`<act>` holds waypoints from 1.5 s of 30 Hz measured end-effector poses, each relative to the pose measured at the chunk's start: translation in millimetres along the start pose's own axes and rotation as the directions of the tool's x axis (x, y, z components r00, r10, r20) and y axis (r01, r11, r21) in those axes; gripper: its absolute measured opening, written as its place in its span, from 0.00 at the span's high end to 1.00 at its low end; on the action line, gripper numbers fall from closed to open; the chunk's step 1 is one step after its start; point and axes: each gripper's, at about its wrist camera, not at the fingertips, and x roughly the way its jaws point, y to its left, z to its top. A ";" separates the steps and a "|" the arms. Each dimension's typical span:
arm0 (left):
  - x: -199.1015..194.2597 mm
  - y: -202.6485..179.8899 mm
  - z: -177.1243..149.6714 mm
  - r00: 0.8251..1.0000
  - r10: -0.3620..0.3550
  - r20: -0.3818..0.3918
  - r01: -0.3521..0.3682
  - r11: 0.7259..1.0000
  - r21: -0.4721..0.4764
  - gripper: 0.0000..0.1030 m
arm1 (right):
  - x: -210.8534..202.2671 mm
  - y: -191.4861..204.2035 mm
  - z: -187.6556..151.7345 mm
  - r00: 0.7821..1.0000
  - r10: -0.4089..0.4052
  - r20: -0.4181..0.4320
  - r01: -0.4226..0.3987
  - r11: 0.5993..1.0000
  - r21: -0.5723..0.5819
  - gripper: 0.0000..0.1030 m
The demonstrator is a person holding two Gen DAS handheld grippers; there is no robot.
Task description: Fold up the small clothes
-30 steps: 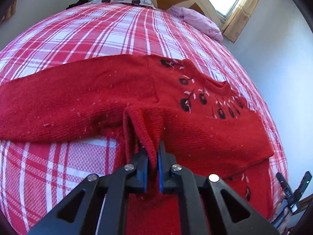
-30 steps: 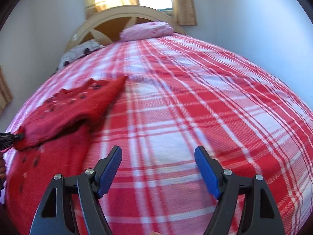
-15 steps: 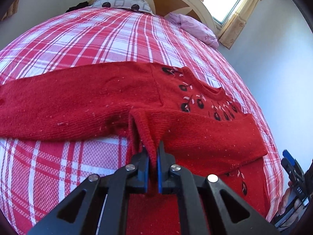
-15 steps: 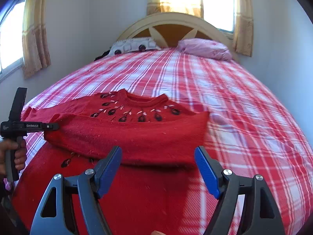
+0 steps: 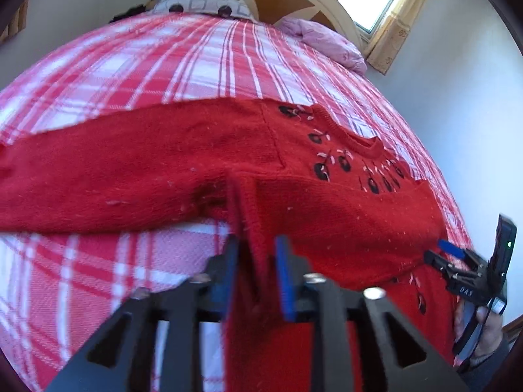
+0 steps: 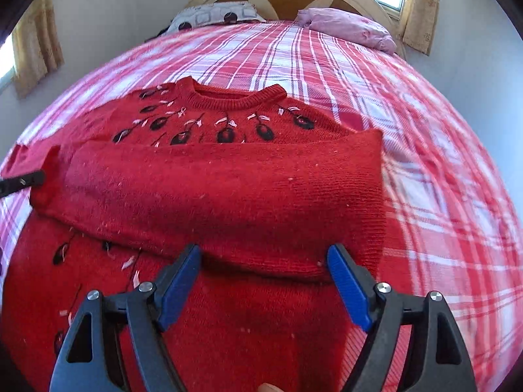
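Releasing the folded sleeve (image 5: 327, 222), your left gripper (image 5: 255, 274) has just been opening, cuff loose between its fingers. The red sweater (image 6: 228, 196) lies near the bedspread's (image 6: 359, 75) foot edge. Your right gripper (image 6: 264, 281) hovers spread, empty; withdraw without snagging.

Red knit sweater (image 6: 228, 196) flat on plaid bed, sleeve folded across chest.

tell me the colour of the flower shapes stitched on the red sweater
Black, with pale pink stitches, on the sweater; clearest in the right wrist view.
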 end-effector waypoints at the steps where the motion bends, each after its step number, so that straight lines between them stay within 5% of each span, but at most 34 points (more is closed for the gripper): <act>1: -5.0 1.3 -0.4 1.000 0.019 0.014 -0.019 1.000 0.008 0.43 | -8.4 3.4 1.5 1.000 -0.021 0.014 0.021 1.000 -0.007 0.22; 3: -21.4 8.6 -2.7 0.997 0.049 0.061 -0.051 0.998 0.029 0.29 | -23.5 12.4 6.9 0.998 -0.037 0.049 0.038 0.999 -0.020 0.22; 10: -56.5 71.3 -5.4 0.981 0.177 0.084 -0.175 0.984 -0.030 0.28 | -48.2 96.9 27.5 0.982 0.151 0.113 -0.129 0.975 -0.182 0.22; 17: -97.6 181.4 -6.6 0.921 0.380 0.088 -0.344 0.898 -0.276 0.28 | -23.0 168.2 18.9 0.962 0.242 0.125 -0.199 0.937 -0.286 0.22; 22: -112.0 231.1 -5.9 0.908 0.408 0.095 -0.336 0.846 -0.414 0.29 | -7.6 193.9 7.5 0.967 0.225 0.120 -0.177 0.930 -0.323 0.22; 27: -98.1 247.3 4.4 0.935 0.331 0.126 -0.233 0.843 -0.485 0.49 | 4.4 197.1 -1.1 0.973 0.213 0.090 -0.174 0.931 -0.321 0.22; 31: -78.2 262.5 12.0 0.938 0.331 0.098 -0.229 0.809 -0.542 0.51 | 11.7 192.9 -0.8 0.972 0.220 0.076 -0.192 0.942 -0.276 0.16; 38: -86.6 275.4 13.5 0.921 0.371 0.116 -0.221 0.745 -0.630 0.56 | 9.5 195.8 -5.2 0.975 0.199 0.097 -0.166 0.947 -0.275 0.14; 41: -88.2 279.0 10.6 0.899 0.424 0.105 -0.263 0.717 -0.646 0.54 | 9.7 195.4 -5.6 0.975 0.199 0.098 -0.167 0.948 -0.271 0.14; 45: -80.9 289.3 16.1 0.900 0.420 0.116 -0.246 0.709 -0.661 0.49 | 9.1 194.8 -6.2 0.975 0.199 0.100 -0.166 0.948 -0.270 0.14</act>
